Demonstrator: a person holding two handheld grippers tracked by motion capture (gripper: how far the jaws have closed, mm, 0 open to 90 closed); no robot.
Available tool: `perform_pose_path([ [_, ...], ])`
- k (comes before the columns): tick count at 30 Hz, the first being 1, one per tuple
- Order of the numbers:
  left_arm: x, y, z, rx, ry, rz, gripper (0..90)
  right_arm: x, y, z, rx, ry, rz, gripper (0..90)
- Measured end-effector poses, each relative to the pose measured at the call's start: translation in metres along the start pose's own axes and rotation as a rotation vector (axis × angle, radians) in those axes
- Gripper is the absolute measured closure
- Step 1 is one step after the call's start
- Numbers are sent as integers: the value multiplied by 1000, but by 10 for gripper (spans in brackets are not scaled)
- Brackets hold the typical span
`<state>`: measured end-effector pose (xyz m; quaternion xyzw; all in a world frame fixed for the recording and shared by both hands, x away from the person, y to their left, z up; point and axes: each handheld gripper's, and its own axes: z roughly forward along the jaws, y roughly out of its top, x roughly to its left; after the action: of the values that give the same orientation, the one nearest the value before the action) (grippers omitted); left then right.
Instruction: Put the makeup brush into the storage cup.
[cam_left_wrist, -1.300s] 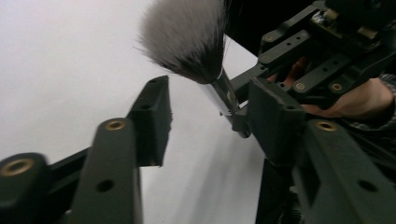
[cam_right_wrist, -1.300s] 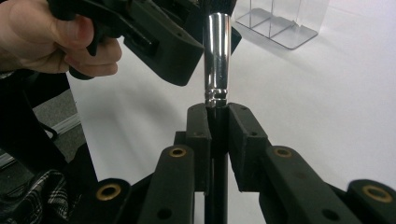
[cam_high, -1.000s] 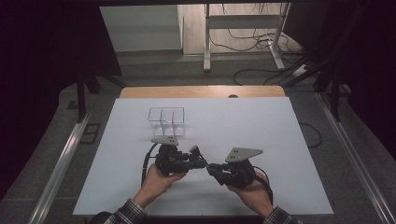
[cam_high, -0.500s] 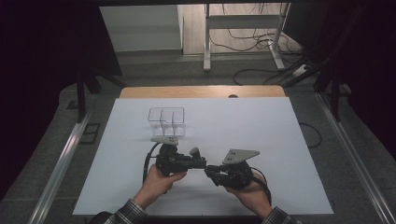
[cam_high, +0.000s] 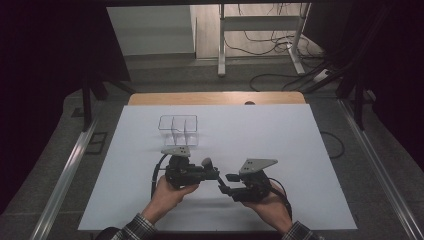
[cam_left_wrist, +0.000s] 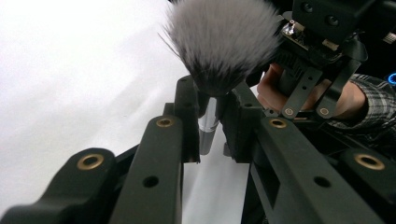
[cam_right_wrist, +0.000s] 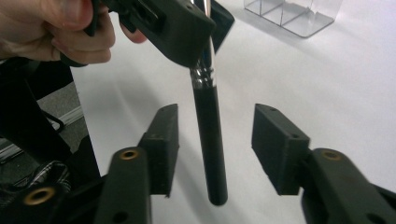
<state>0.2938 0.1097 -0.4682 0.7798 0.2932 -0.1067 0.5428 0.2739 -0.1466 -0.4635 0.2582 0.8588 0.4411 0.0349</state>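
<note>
Makeup brush (cam_left_wrist: 219, 51) clamped at its metal ferrule by left gripper (cam_left_wrist: 210, 126). Right gripper (cam_right_wrist: 215, 140) has just been opening, handle between jaws untouched. Judged light, rigid, slippery; bristles soft.

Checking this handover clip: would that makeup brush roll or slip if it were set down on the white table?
Probably rolls: the brush has a round, smooth black handle. Likely light, since the left tool holds it by the metal collar alone. The glossy handle may slip; the bristles look soft.
</note>
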Motion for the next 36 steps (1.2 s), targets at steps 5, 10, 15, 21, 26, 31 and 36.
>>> perform_pose_path([
  [5, 1, 0, -3, -2, 22, 11, 769, -3, -2, 1, 25, -5, 1, 426],
  [10, 2, 0, -7, -5, 43, 24, 769, -6, -3, 1, 50, -22, -14, 383],
  [15, 3, -1, -10, -6, 56, 27, 768, -8, -5, 1, 70, -39, -27, 357],
  [21, 4, -1, -13, -4, 80, 39, 768, -11, -7, 0, 87, -65, -44, 308],
  [26, 4, -1, -16, -1, 105, 51, 768, -14, -10, 0, 97, -77, -44, 278],
  [31, 5, -1, -20, -3, 128, 58, 768, -17, -12, -1, 107, -87, -44, 246],
  [36, 6, 0, -26, -9, 162, 69, 768, -17, -14, 0, 117, -91, -50, 223],
])
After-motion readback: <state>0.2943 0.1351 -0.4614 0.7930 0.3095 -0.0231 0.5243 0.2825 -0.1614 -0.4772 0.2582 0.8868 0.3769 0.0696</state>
